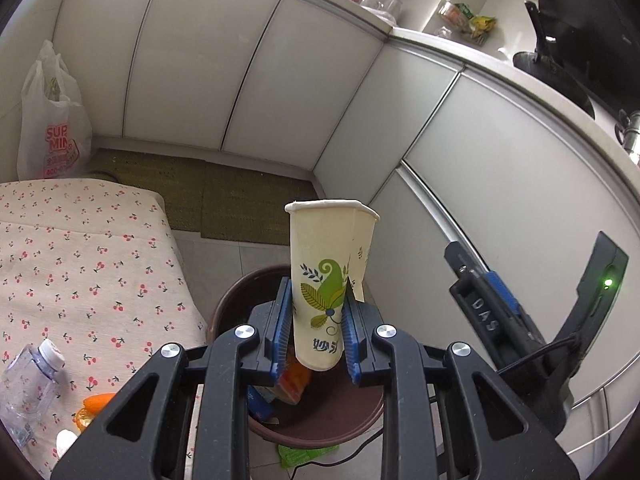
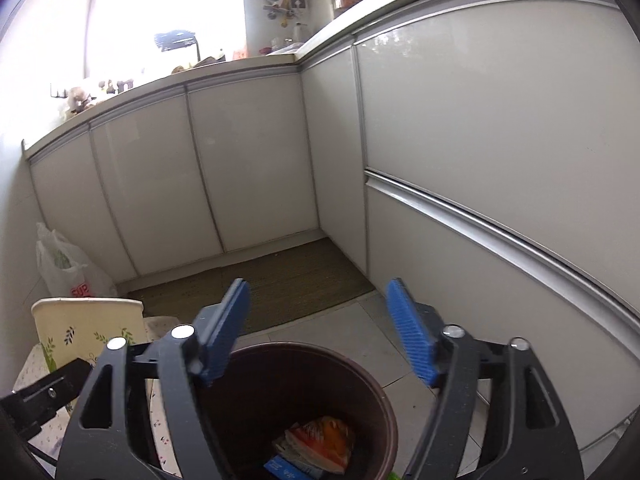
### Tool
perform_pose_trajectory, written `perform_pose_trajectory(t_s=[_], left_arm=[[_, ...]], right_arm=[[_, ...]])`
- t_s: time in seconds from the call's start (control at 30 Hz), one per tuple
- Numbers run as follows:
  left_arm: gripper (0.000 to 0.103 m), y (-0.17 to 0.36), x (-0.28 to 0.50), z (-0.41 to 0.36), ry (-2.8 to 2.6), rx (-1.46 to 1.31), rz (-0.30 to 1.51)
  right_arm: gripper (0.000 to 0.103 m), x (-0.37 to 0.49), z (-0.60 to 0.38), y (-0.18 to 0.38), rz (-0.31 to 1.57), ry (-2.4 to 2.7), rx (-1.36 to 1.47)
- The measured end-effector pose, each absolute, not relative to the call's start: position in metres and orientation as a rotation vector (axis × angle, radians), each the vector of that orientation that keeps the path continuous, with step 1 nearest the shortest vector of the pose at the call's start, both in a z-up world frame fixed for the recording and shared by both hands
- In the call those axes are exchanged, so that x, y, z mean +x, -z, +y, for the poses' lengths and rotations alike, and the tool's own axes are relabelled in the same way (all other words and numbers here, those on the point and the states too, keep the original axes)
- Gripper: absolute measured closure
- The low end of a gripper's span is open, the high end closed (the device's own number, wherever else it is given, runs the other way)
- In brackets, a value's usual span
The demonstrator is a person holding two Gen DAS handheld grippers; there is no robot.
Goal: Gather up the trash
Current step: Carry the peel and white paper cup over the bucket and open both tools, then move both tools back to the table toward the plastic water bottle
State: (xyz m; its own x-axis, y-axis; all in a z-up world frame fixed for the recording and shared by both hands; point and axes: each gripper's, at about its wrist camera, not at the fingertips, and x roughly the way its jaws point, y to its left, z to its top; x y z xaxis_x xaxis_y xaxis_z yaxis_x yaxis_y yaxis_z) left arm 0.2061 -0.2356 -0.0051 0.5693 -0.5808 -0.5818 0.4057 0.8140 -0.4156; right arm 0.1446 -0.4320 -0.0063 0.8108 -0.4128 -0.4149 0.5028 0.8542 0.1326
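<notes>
On my left wrist view, starting at the far left: a white plastic carrier bag [image 1: 48,120] stands against the wall, red print reading "SUP" and "MIN" as far as I can make out. Below it, a table under a pale cloth printed with red cherries [image 1: 80,264], and lying on that a crumpled clear plastic bottle with a white cap [image 1: 30,384] and an orange wrapper [image 1: 98,402] near the bottom edge. Moving to centre, my left gripper [image 1: 316,332] has its blue ribbed pads clamped on a tall cream paper cup with a green leaf pattern [image 1: 328,276], squashed out of round and upright, dark characters near its base that I can't read. The cup sits directly above a round dark brown waste bin [image 1: 320,420] on the grey tiled floor [image 1: 212,260]. To the right, the other tool's black body carries raised letters "DAS" and a green light.

Right wrist view: the cup shows at the left edge, then my right gripper [image 2: 320,332], jaws spread wide with nothing between them, over the bin's mouth. An orange-and-white packet [image 2: 320,444] lies at the bottom. White cabinet doors [image 2: 248,160] wrap the corner, with a woven olive mat [image 2: 280,280] at their foot.
</notes>
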Motion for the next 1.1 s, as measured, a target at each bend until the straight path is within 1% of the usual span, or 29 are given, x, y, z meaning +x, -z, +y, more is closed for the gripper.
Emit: perform_pose_trajectory(t_s=[0.23,0.37,0.43,0.5,0.53,0.57,0.6,0.87,0.97,1.1], left_arm=[[0.079,0.010,0.206,-0.251,0.591,-0.220,0.785],[0.078,0.015,0.207,-0.264,0.598,-0.198,0.807],[0.076,0.017,0.207,-0.268,0.591,-0.185,0.818],[0.067,0.020,0.208,-0.272,0.583,-0.179,0.831],[0.064,0.021,0.208,-0.273,0.576,-0.177,0.834],[0.058,0.022,0.208,-0.273,0.566,-0.173,0.840],[0.056,0.023,0.208,-0.272,0.555,-0.169,0.843],[0.053,0.027,0.208,-0.258,0.461,-0.142,0.833],[0.044,0.026,0.205,-0.248,0.424,-0.138,0.815],[0.040,0.024,0.203,-0.229,0.372,-0.134,0.790]], right_arm=[[0.008,0.131,-0.443,0.005,0.337,0.589,0.246],[0.007,0.128,-0.451,0.007,0.348,0.617,0.254],[0.007,0.126,-0.453,0.010,0.363,0.619,0.260],[0.007,0.127,-0.454,0.012,0.377,0.618,0.263],[0.007,0.127,-0.454,0.012,0.381,0.617,0.262],[0.007,0.129,-0.454,0.012,0.383,0.614,0.260],[0.007,0.129,-0.454,0.011,0.383,0.611,0.259],[0.007,0.132,-0.437,0.011,0.403,0.575,0.220],[0.007,0.133,-0.425,0.011,0.412,0.557,0.184],[0.007,0.135,-0.408,0.012,0.433,0.536,0.136]])
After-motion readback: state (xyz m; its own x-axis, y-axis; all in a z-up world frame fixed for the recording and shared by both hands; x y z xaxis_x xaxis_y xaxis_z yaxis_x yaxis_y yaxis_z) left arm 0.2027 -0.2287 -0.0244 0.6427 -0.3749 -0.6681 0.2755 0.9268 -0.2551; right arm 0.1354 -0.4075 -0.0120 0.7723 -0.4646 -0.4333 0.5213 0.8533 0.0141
